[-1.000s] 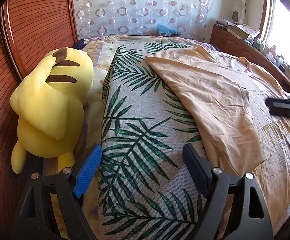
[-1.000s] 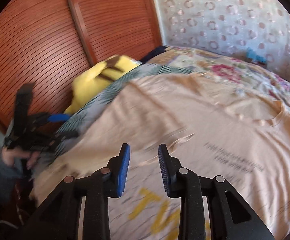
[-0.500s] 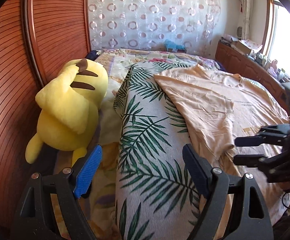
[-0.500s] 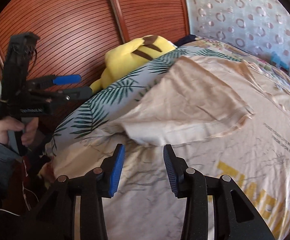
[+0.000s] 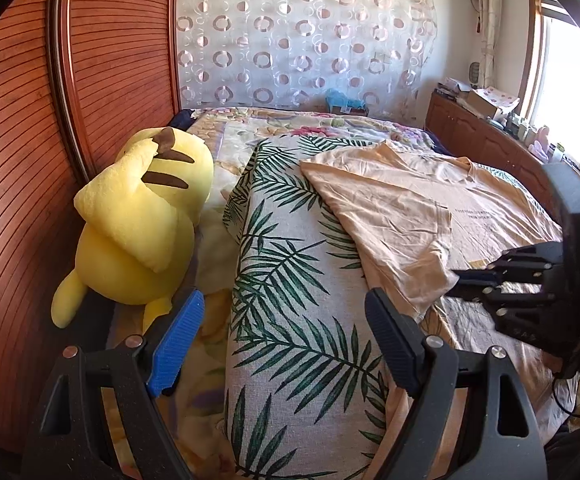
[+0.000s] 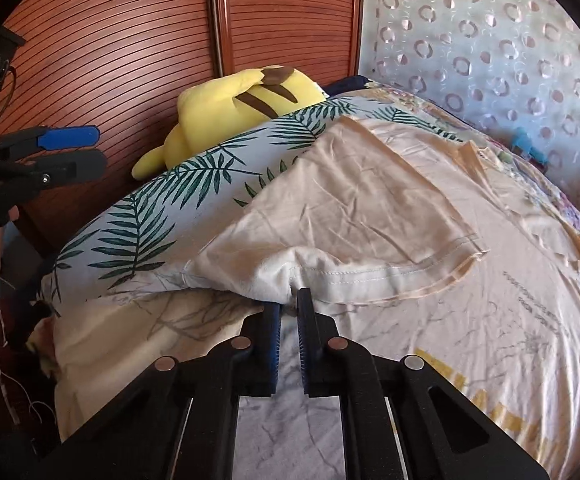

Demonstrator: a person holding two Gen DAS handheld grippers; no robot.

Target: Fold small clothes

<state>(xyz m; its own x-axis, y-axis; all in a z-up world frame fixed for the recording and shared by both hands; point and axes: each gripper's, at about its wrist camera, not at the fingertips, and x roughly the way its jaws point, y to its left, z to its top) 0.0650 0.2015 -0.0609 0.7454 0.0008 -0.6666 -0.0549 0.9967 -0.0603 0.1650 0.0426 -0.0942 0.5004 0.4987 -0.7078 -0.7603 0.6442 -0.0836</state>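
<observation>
A peach T-shirt point(image 5: 394, 208) point(image 6: 370, 200) with yellow print lies spread on the bed, one side folded over onto its front. My right gripper point(image 6: 288, 301) is shut on the hemmed edge of that folded flap; in the left wrist view it point(image 5: 456, 280) reaches in from the right and meets the flap's corner. My left gripper point(image 5: 283, 300) stands open above a leaf-print cushion point(image 5: 290, 280) with nothing between its fingers. In the right wrist view the left gripper point(image 6: 89, 148) hovers at the left, off the shirt, held by a hand.
A yellow plush toy point(image 5: 137, 220) point(image 6: 245, 96) lies between the leaf-print cushion point(image 6: 149, 216) and the slatted wooden doors point(image 5: 17, 160). A patterned curtain point(image 5: 290, 40) hangs behind the bed. A wooden cabinet point(image 5: 482, 136) with clutter runs along the right under the window.
My right gripper moved in to the folded flap's edge and its jaws went from open to shut on it. My left gripper pulled back from the shirt and stayed open.
</observation>
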